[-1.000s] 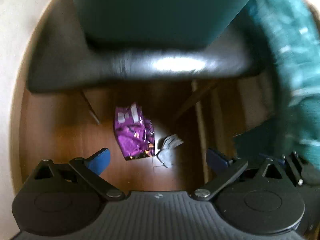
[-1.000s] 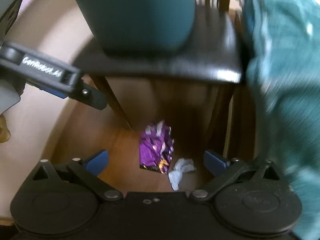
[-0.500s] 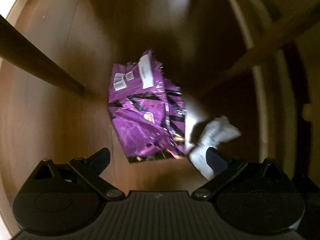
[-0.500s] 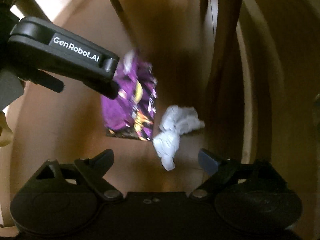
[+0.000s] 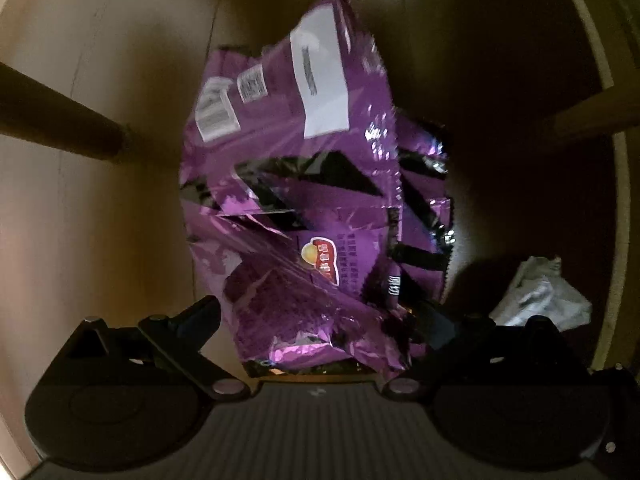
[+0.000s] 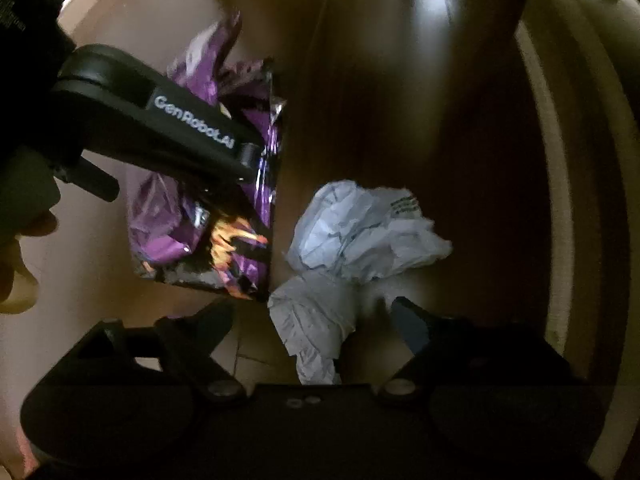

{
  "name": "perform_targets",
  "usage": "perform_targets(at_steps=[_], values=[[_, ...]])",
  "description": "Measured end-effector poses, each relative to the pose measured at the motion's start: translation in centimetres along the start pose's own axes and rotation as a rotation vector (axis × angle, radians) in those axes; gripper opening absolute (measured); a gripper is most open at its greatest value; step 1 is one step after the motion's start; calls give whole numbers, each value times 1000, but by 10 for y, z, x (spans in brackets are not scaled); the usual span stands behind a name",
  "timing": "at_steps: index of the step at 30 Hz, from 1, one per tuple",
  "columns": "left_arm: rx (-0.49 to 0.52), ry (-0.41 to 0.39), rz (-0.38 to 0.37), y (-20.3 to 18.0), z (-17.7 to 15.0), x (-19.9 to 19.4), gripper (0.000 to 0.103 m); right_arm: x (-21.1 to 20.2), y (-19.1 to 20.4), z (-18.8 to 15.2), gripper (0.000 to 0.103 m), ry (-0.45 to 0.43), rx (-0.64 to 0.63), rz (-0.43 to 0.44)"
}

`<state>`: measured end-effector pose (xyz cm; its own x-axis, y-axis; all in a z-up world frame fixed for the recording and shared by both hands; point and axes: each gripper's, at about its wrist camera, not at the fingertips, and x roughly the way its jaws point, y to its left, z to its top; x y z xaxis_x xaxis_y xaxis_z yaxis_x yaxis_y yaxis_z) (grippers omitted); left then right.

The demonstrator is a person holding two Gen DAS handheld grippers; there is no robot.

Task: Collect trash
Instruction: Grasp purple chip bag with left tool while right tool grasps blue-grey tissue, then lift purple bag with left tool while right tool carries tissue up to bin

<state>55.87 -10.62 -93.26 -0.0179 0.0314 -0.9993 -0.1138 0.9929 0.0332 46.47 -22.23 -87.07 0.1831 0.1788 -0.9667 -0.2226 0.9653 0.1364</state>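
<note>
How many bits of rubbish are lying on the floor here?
2: a purple snack bag between the left gripper's open fingers, and a crumpled white paper to its right, ahead of the right gripper. More may lie out of view.

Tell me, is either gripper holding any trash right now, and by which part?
Nothing is held. The left gripper is open around the purple chip bag's near end, and the right gripper is open around the crumpled white paper.

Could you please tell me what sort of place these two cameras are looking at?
Probably the floor of a home, under a chair or table. A wooden floor with plank seams, a dark furniture leg, and litter on it: a purple snack bag and crumpled paper.
</note>
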Motion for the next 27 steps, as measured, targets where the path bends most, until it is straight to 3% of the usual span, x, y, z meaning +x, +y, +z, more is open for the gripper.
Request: perform_targets(at_steps=[4,6,9,12,15,21,27], values=[[-21,25,-12,6,3,15,97,7,3,-1,74,9,-7,-34],[-38,43,-36,10,2,21,75,7,5,-2,67,9,-9,-32],[-49,50,-64,12,2,20,57,7,6,0,47,14,-18,-27],[-41,41,-89,11,0,11,38,2,5,-1,38,-1,-9,-26],[-30,22,-67,13,-7,-3,27,-9,4,-3,35,-13,-2,-32],[-21,19,-41,27,-20,-43,19,-56,3,-12,33,-45,54,-20],[36,2,-17,41,-45,-113,19,-135,21,-18,32,-66,52,11]])
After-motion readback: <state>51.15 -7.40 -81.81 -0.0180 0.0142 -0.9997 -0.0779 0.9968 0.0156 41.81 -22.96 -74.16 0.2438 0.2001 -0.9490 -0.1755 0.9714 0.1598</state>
